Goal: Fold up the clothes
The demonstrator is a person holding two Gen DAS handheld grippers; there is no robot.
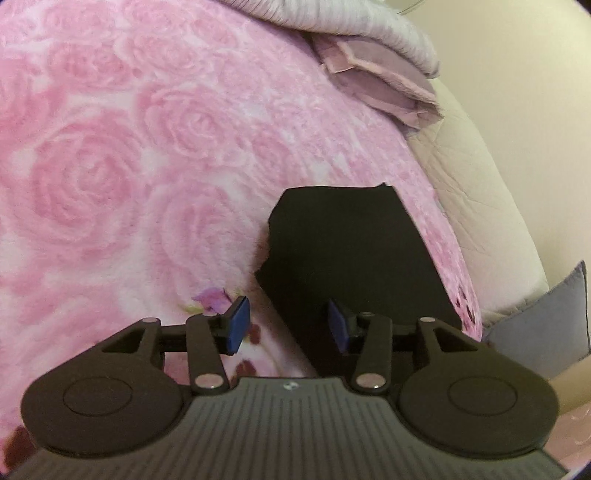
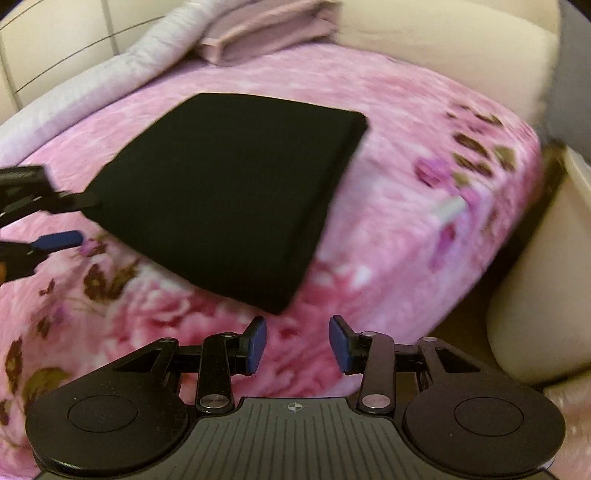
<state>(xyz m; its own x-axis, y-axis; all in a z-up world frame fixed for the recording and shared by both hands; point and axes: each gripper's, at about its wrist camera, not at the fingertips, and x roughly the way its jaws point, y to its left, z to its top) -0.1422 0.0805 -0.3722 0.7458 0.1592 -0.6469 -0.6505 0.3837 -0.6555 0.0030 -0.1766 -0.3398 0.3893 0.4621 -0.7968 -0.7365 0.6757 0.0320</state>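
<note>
I see a bed covered by a pink rose-print blanket. A folded black garment lies flat on it near the edge. Folded pink cloth and grey cloth rest at the far end.

Fuzzy pink rose-print blanket covers the whole surface. Cream leather sofa back runs along its edge, with a grey cushion leaning by the blanket's corner.

garment: matt black cloth | blanket: fuzzy pink fleece
</note>
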